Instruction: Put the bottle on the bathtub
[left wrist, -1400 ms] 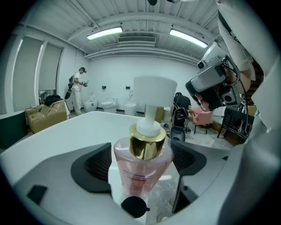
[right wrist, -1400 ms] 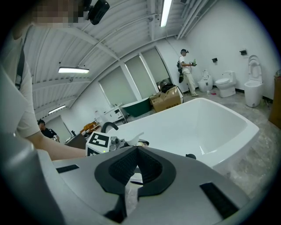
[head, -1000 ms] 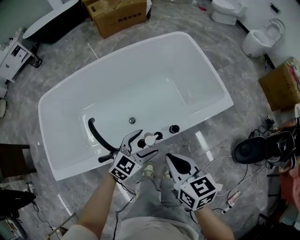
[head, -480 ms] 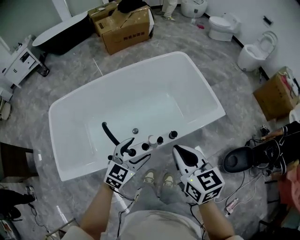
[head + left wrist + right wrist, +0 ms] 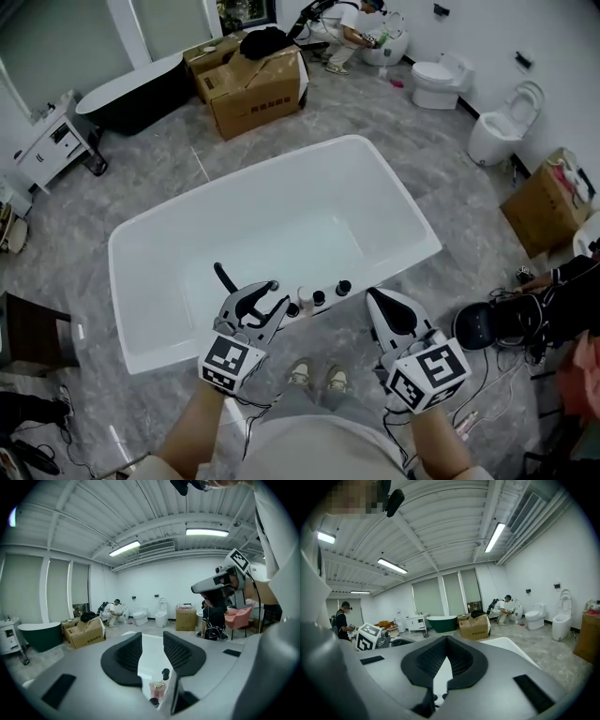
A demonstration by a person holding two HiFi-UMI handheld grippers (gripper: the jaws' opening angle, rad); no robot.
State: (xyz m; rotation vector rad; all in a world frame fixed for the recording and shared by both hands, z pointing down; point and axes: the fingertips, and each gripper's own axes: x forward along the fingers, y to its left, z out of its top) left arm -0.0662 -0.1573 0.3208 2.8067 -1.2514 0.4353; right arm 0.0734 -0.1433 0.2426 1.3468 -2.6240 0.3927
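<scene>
Head view with both gripper views. The white bathtub [image 5: 281, 197] fills the middle of the floor. We find the bottle [image 5: 304, 298], pinkish with a pale cap, upright on the bathtub's near edge, between 2 black knobs [image 5: 343, 288] and close to the black spout [image 5: 225, 278]. The left tongs [image 5: 275, 295] hang just short of that edge, jaws wide and empty; through their gap we see the bottle [image 5: 158, 689] below, apart from both jaws. The right tongs [image 5: 375, 296] hover beside the near edge, tips together, holding nothing [image 5: 447, 641].
</scene>
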